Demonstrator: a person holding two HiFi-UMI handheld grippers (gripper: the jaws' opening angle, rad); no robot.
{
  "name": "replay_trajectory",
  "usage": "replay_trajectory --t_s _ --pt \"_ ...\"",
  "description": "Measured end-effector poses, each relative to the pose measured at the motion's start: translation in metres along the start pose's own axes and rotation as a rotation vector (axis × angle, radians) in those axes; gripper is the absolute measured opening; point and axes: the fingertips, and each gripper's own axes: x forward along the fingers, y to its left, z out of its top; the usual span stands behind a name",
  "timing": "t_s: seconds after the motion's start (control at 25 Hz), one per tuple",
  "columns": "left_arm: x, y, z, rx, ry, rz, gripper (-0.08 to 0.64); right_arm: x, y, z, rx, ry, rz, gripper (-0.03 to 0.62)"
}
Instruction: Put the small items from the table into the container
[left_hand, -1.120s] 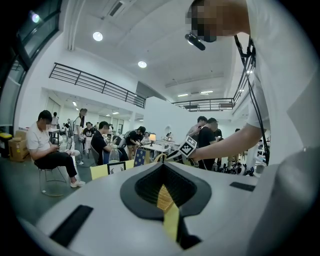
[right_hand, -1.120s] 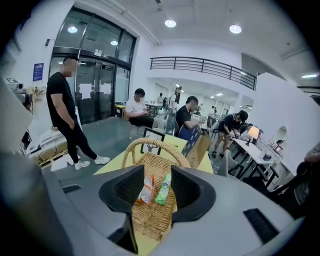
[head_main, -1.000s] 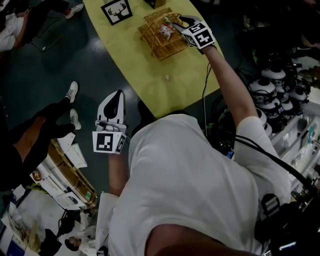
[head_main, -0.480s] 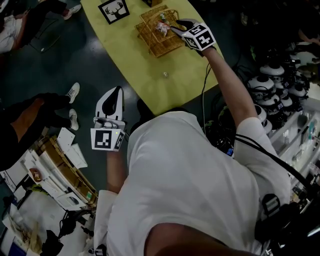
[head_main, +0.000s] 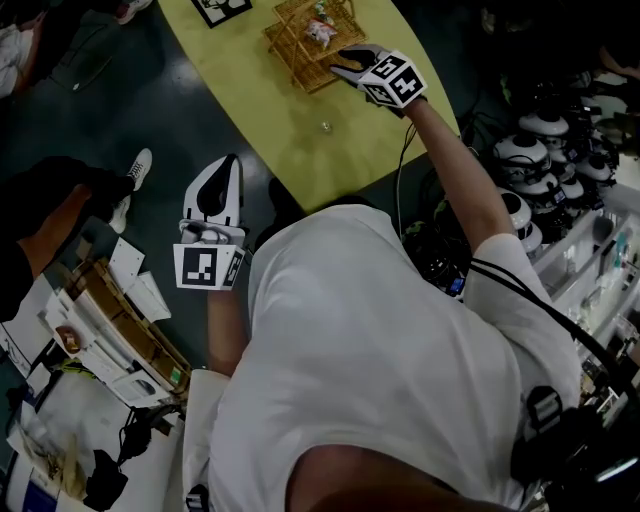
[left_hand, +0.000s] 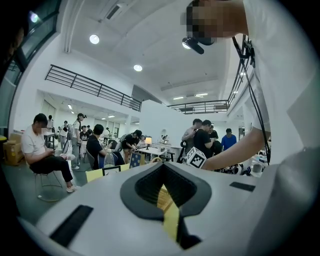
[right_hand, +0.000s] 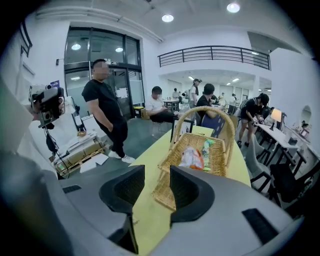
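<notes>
Right gripper (head_main: 345, 65) drawn back from woven wicker basket (head_main: 288, 55), jaws apart and empty; small pale round bead (head_main: 325, 126) lies behind its tips; judged light, hard, roll-prone; to be pinched across its middle; left gripper (head_main: 226, 170) closed.

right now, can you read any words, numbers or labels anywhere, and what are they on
No text can be read anywhere.
Cube on the right tool: a black-and-white square pattern, no letters.
Cube on the left tool: the same kind of pattern.
Packets in the basket: print too blurred to read.
Boxes on the floor: labels too small to read.
</notes>
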Motion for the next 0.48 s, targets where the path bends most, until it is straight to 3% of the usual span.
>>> replay_trajectory --t_s 0.48 --pt "-0.016 -0.007 -0.019 -0.030 0.074 0.039 0.008 0.036 0.063 -0.097 -0.008 0.155 0.162 0.169"
